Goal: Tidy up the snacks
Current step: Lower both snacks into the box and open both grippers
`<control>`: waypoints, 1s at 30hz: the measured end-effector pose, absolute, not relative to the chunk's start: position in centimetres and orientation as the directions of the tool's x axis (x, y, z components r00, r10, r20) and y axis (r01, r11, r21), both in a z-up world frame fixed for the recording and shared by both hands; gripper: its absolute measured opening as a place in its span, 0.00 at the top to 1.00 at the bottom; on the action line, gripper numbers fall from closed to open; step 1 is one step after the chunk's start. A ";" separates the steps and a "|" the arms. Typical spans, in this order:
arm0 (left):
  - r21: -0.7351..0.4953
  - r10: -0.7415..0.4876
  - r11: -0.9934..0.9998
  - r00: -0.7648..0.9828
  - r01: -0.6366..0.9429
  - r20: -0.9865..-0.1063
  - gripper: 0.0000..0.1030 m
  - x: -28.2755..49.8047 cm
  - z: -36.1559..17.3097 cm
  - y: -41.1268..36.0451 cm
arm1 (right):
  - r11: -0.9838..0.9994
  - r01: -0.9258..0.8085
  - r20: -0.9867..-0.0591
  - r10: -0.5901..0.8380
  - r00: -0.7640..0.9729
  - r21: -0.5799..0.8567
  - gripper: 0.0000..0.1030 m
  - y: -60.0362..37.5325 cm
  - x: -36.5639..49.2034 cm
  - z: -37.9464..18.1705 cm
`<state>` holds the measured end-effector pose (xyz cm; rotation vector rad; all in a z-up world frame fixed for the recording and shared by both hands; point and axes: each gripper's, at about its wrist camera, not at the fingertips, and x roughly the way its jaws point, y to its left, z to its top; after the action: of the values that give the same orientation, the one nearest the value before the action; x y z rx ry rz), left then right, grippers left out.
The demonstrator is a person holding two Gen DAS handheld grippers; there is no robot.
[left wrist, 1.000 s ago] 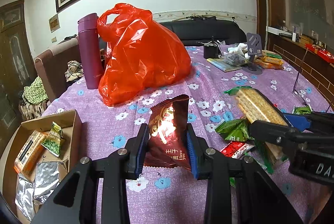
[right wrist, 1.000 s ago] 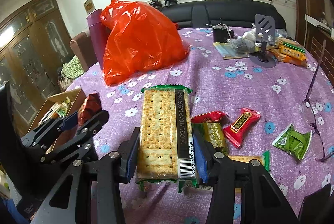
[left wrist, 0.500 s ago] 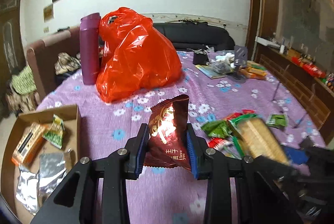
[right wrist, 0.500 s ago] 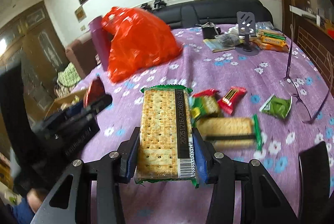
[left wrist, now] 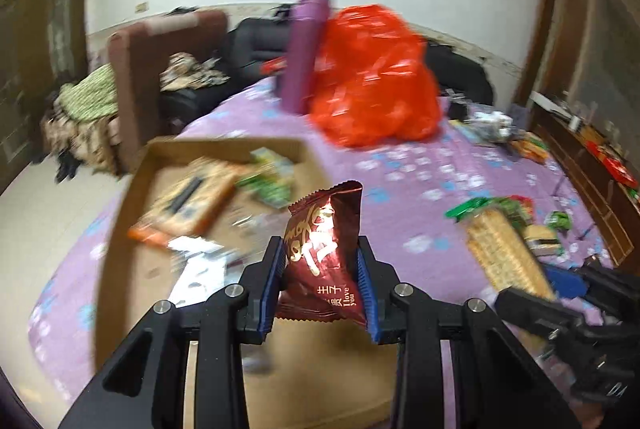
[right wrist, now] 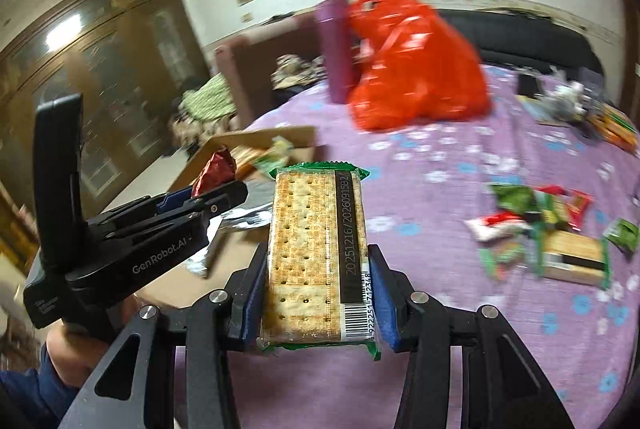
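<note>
Snacks are what I have in both tools right now: my left gripper [left wrist: 322, 293] is clenched on a dark red snack packet [left wrist: 325, 257], its blue pads pressing both sides of the bag so it stands upright between them, and my right gripper [right wrist: 316, 293] is grasping a long cracker pack [right wrist: 316, 249] with a green-edged wrapper, held lengthwise between its pads with the barcode end nearest me. From the left wrist view, the red packet hangs over the near part of the open cardboard box [left wrist: 120, 229], which sits at the edge of the purple flowered tablecloth [left wrist: 400, 169]; inside the box I see an orange-edged biscuit pack [left wrist: 188, 205], a green packet [left wrist: 272, 185] and some silvery wrappers, all blurred. The right gripper with its crackers shows at the right edge of that view, beside the box and above the cloth. Further right on the cloth lies a loose cluster of green and red snack packets [right wrist: 536, 213] with another cracker pack [right wrist: 576, 257]. At the far side stand a red plastic bag [left wrist: 372, 77] and a purple bottle [left wrist: 304, 53], touching each other.
</note>
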<state>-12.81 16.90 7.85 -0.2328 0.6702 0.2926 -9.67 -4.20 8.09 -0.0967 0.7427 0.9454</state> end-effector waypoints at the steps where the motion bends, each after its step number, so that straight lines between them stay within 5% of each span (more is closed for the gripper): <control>1: -0.116 0.203 0.927 0.737 -0.356 -0.644 0.67 -13.4 7.5 17.6 | 0.584 -0.778 -0.620 0.705 0.344 0.231 0.51 -3.2 -10.0 8.0; 30: -0.077 0.269 0.891 0.656 -0.447 -0.705 0.67 -16.0 4.2 22.5 | 0.522 -0.829 -0.736 0.638 0.225 0.199 0.50 7.0 -11.2 2.8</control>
<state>-15.97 22.49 4.17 -0.2540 0.7527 0.4105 -11.17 6.98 2.82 -0.2564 0.8740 1.0271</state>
